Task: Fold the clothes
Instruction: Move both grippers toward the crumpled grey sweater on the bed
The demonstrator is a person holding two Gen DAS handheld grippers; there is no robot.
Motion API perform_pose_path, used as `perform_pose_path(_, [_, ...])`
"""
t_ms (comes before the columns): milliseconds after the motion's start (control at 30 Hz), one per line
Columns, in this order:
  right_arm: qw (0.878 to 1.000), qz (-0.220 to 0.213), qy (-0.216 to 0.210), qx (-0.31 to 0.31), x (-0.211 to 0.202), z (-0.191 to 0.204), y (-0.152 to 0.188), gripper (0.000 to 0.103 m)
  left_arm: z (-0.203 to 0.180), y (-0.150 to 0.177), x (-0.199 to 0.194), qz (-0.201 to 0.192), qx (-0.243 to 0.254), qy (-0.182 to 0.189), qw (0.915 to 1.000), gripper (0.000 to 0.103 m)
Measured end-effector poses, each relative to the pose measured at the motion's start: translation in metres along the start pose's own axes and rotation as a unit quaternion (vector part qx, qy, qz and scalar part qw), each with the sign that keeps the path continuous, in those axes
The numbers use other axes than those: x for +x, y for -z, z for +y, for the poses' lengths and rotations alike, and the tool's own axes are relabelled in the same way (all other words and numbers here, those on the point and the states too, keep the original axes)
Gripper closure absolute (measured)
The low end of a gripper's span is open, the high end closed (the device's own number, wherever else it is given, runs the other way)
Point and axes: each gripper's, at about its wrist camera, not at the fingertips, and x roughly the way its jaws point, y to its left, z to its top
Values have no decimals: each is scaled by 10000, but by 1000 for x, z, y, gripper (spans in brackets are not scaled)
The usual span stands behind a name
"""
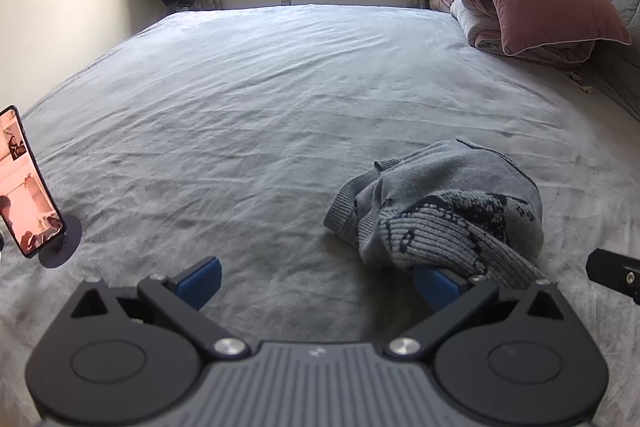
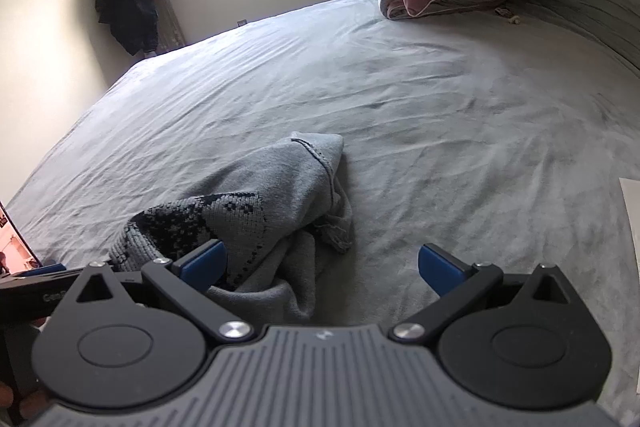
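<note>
I see the sweater bunched in a heap on the bed, near its front edge. My left gripper gapes wide, right finger under the knit; my right gripper gapes wide too, left finger against the heap.

left gripper jaws wide, right gripper likewise — low, level

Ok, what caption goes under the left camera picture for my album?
Open left tongs beside a crumpled grey sweater on the bed.
</note>
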Motion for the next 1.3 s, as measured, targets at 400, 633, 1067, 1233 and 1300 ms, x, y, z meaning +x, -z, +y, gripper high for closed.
perform_pose_path(400, [9998, 55, 88, -173, 9, 8, 5, 0, 11, -4, -5, -56, -82, -24, 9999, 0])
perform_pose_path(633, [9998, 81, 71, -179, 10, 8, 6, 0, 17, -3, -8, -110, -137, -62, 9998, 0])
perform_pose_path(1067, [9993, 274, 137, -232, 19, 7, 10, 0, 29, -2, -8, -62, -212, -48, 9997, 0])
perform_pose_path(1233, [9990, 345, 112, -263, 21, 9, 12, 0, 33, -2, -7, -21, -246, -32, 9997, 0])
perform_pose_path(1300, [9989, 373, 100, -276, 22, 9, 13, 0, 34, -2, -7, -23, -241, -26, 9997, 0])
